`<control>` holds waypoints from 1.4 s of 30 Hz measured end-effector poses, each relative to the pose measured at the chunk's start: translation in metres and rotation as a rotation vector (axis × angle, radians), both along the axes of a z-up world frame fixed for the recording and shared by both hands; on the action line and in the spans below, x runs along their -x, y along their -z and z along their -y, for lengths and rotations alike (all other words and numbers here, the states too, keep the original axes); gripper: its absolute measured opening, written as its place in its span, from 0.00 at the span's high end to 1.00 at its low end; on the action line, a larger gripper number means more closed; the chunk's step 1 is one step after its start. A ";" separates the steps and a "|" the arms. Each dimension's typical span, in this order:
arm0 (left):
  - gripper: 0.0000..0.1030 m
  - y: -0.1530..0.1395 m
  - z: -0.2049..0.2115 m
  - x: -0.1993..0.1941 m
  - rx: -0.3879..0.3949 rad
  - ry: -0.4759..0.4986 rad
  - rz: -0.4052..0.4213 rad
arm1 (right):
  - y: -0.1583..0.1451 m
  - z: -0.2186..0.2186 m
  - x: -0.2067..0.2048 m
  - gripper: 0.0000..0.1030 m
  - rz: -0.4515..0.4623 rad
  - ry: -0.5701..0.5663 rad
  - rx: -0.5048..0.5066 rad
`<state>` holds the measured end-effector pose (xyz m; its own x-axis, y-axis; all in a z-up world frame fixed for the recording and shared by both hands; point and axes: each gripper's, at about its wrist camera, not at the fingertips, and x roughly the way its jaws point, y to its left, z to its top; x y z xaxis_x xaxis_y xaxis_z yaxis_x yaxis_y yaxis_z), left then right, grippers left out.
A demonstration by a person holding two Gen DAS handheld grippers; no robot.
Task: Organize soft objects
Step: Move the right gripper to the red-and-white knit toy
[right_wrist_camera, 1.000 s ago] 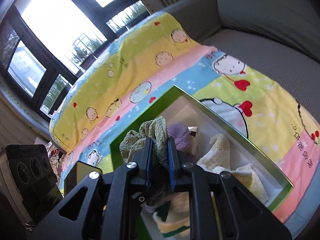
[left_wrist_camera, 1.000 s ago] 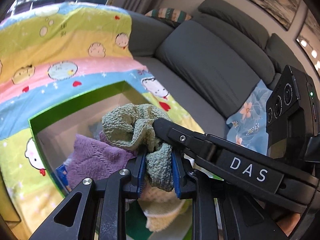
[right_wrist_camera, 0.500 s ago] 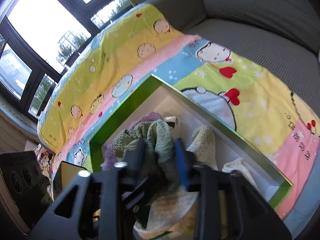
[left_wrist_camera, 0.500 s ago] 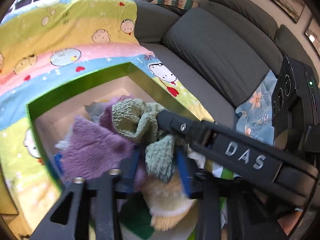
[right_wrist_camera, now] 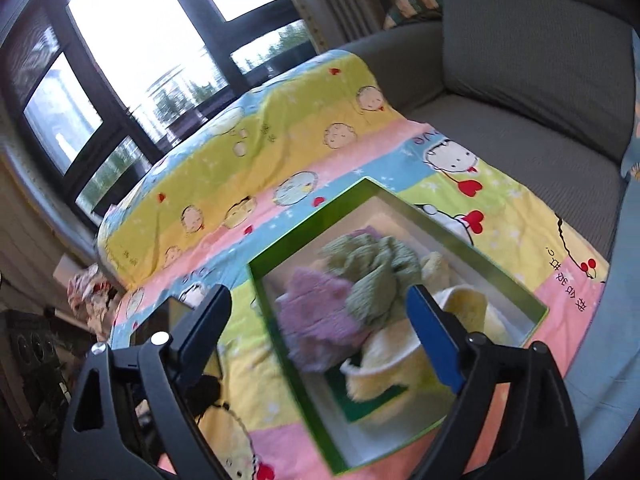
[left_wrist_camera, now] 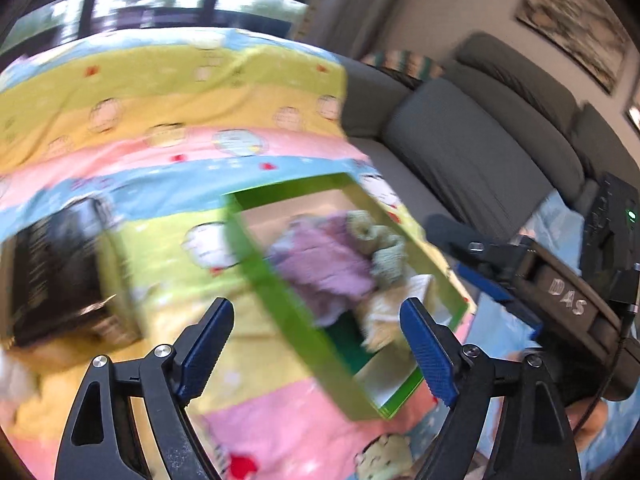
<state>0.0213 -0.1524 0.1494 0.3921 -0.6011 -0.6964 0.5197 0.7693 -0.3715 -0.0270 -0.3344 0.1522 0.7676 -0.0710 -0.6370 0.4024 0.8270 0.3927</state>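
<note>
A green box (left_wrist_camera: 304, 316) (right_wrist_camera: 296, 380) lies open on a colourful cartoon blanket (left_wrist_camera: 168, 148) (right_wrist_camera: 280, 152). Inside it lie a green knitted cloth (left_wrist_camera: 384, 252) (right_wrist_camera: 376, 276), a purple cloth (left_wrist_camera: 324, 264) (right_wrist_camera: 316, 316) and a pale yellow cloth (left_wrist_camera: 384, 316) (right_wrist_camera: 400, 364). My left gripper (left_wrist_camera: 316, 344) is open and empty, above the box's near side. My right gripper (right_wrist_camera: 324, 336) is open and empty above the box; its black body, marked DAS, shows in the left wrist view (left_wrist_camera: 532, 276).
A grey sofa (left_wrist_camera: 480, 148) (right_wrist_camera: 532, 64) runs behind and right of the blanket. A dark flat object (left_wrist_camera: 56, 276) lies on the blanket left of the box. Large windows (right_wrist_camera: 132, 48) stand beyond. A floral blue cloth (left_wrist_camera: 560, 220) lies at the right.
Both grippers have opened and let go of the green knitted cloth, which now lies in the box. Both have pulled back and up from the box.
</note>
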 end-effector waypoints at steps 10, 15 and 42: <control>0.17 0.022 -0.170 0.040 -0.016 -0.452 -0.034 | 0.008 -0.107 -0.010 0.12 -0.049 -0.296 0.001; 0.17 0.050 -0.256 0.054 0.015 -0.686 -0.112 | 0.027 -0.176 -0.036 0.12 -0.098 -0.496 -0.092; 0.19 0.116 -0.347 0.069 0.011 -0.873 -0.249 | 0.154 -0.371 -0.132 0.75 -0.433 -0.743 -0.266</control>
